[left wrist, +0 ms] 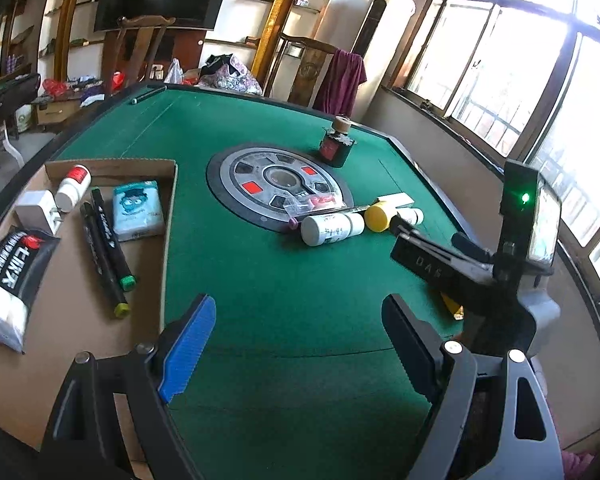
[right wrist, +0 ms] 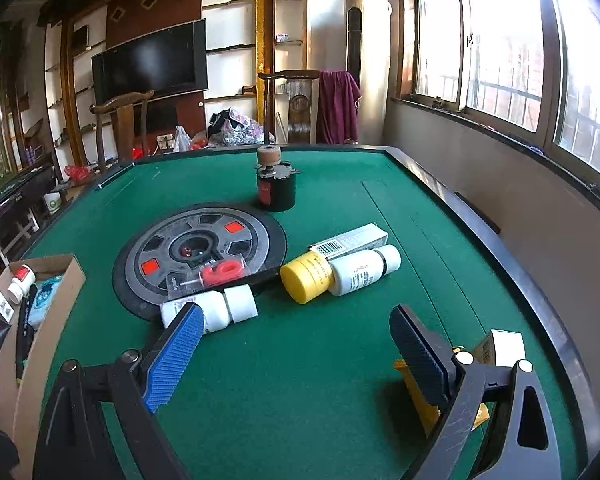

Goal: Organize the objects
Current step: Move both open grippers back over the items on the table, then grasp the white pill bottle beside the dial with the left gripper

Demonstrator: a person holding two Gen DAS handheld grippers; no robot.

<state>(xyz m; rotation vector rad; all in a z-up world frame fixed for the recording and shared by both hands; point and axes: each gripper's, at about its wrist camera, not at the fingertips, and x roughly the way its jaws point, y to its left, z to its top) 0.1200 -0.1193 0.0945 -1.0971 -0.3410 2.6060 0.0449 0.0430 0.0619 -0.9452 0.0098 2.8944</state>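
1. Left wrist view: green felt table (left wrist: 292, 280); cardboard box (left wrist: 100, 280) at its left edge holds two markers (left wrist: 108, 248), tissue pack (left wrist: 138, 210), red-capped bottle (left wrist: 73, 188).
2. Left gripper (left wrist: 300, 344) spread, empty, above the felt beside the box.
3. Right gripper (right wrist: 296, 344) spread, empty; white bottle (right wrist: 216, 312) just beyond its blue finger (right wrist: 172, 356).
4. Yellow jar (right wrist: 306, 278) touches a second white bottle (right wrist: 364, 270).

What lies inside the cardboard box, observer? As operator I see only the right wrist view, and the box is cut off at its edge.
Observer: Two black markers with green caps lie side by side in the cardboard box.
Operator: Is the left gripper holding anything?
Observer: No. The left gripper is open over bare felt beside the box.
Operator: Anything on my gripper's body?
Observer: A green light glows behind the right gripper.
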